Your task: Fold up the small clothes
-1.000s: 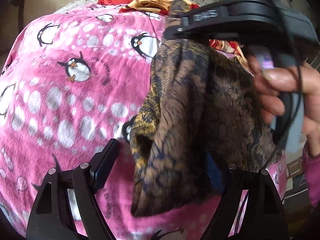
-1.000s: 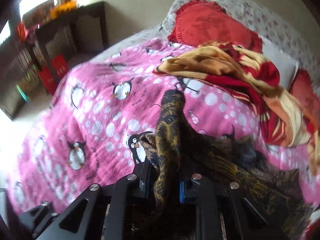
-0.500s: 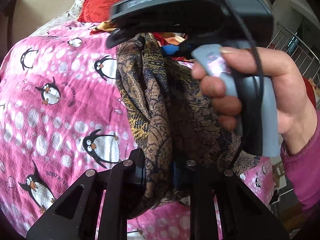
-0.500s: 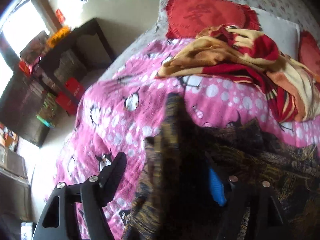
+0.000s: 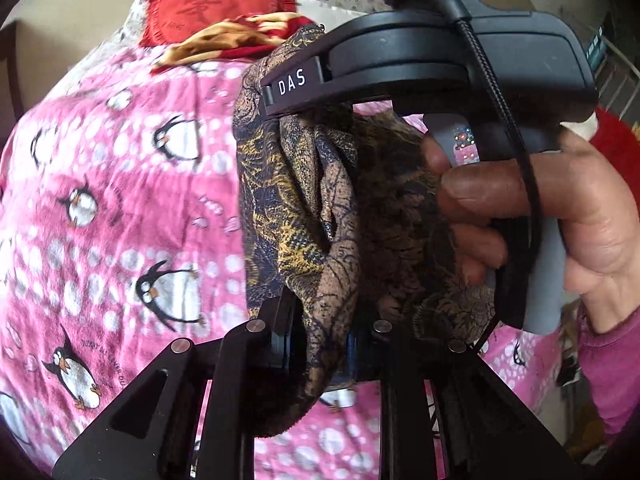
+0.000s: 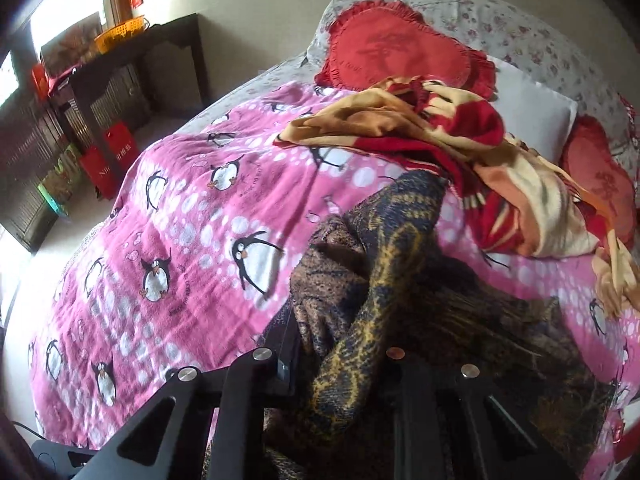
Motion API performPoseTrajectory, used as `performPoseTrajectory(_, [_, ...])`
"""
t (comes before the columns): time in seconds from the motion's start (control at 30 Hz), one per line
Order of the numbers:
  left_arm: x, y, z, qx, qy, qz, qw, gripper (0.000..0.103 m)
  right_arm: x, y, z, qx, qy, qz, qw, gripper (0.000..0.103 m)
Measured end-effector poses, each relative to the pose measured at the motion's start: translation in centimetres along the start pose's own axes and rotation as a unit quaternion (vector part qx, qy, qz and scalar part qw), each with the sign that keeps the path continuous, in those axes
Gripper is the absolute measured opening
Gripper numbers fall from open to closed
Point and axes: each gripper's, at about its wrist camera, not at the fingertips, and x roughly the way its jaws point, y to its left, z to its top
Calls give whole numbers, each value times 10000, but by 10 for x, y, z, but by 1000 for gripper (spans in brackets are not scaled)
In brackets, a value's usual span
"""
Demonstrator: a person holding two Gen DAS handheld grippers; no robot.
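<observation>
since a second back both tools moved up with the cloth, and the left tool (image 5: pixel 320 344), which stood spread with the cloth only hanging between its fingers, is now clenched on it. right tool (image 6: pixel 340 360) is clamped on the same cloth, as it was then.

left tool: both fingers pressed onto a bunched fold of the brown and gold patterned cloth (image 5: pixel 304 216), fabric gathered between them and drooping a little below. right tool seen from the left view sits above and just behind that bunch, black body marked "das", gripped by the person's right hand (image 5: pixel 560 224), pink sleeve (image 5: pixel 608 368) at the wrist.

right tool: fingers shut on a twisted gold-edged strip of the cloth, which runs up and away from the tool, then spreads dark and loose to the right, draped toward the pink penguin blanket (image 6: pixel 192 240).

cloth is held up off the bed at both pinches, close together, the rest trailing down over the blanket.

further out: red and yellow garment (image 6: pixel 460 148) crumpled near the head of the bed, apart from the held cloth. red heart cushion (image 6: pixel 400 48) behind it, touching the garment's far edge. floral sheet (image 6: pixel 520 28) and white pillow (image 6: pixel 536 108) at the head. dark side table (image 6: pixel 132 64) off to the left of the bed, red bags (image 6: pixel 108 156) on the floor beside it.
</observation>
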Motion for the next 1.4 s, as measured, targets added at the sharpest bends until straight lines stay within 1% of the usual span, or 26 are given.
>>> performPoseTrajectory(0.1, [1,-25,2,219,29,-49,9997,17,-18,-19,-7,100,-109,75,9999,19])
performPoseTrajectory(0.2, [7,-41,9,409,32,-166,9990,17,-32,-37,-13,179,-201,119,9996,19])
performPoseTrajectory(0.37, [14,-74,25,642,121,-490,9967,17,-60,-72,-28,244,-314,33,9992,19])
performPoseTrajectory(0.47, [22,-102,33,845,205,-692,9938,17,-76,-99,-39,347,-346,-23,9988,18])
performPoseTrajectory(0.57, [36,-128,40,1062,333,-889,9898,17,-91,-129,-54,419,-326,-126,9985,18])
performPoseTrajectory(0.67, [54,-153,43,1246,458,-994,9862,17,-100,-160,-72,507,-249,-272,9980,18])
performPoseTrajectory(0.73, [68,-174,43,1388,533,-1045,9833,17,-102,-182,-85,661,-195,-313,9971,18])
performPoseTrajectory(0.77, [72,-181,39,1421,560,-1065,9825,17,-102,-192,-91,739,-173,-350,9965,18])
performPoseTrajectory(0.87, [95,-199,40,1487,708,-1131,9798,17,-98,-220,-109,1064,-117,-404,9934,17])
performPoseTrajectory(0.97, [114,-204,41,1510,785,-1101,9792,17,-88,-244,-124,1439,-93,-414,9887,17])
performPoseTrajectory(1.07, [132,-203,44,1387,987,-1084,9794,19,-72,-259,-137,1762,-44,-387,9836,18])
performPoseTrajectory(1.1, [131,-205,42,1344,1042,-1118,9791,19,-68,-262,-140,1872,-55,-339,9817,19])
performPoseTrajectory(1.13, [128,-203,41,1308,1124,-1174,9780,26,-68,-266,-144,2003,-108,-271,9793,27])
performPoseTrajectory(1.17, [123,-199,43,1308,1139,-1273,9766,34,-72,-269,-148,2119,-186,-280,9767,33])
performPoseTrajectory(1.2, [111,-199,38,1336,1068,-1323,9763,37,-76,-271,-151,2176,-248,-295,9753,35])
performPoseTrajectory(1.23, [104,-196,38,1367,986,-1328,9767,45,-82,-272,-154,2202,-290,-317,9745,38])
performPoseTrajectory(1.27, [97,-189,41,1398,895,-1340,9770,51,-88,-273,-156,2216,-316,-367,9739,41])
performPoseTrajectory(1.33, [79,-177,44,1438,719,-1354,9777,51,-99,-270,-162,2231,-381,-383,9733,43])
performPoseTrajectory(1.4, [63,-171,41,1483,577,-1250,9793,51,-111,-267,-171,2299,-437,-335,9717,46])
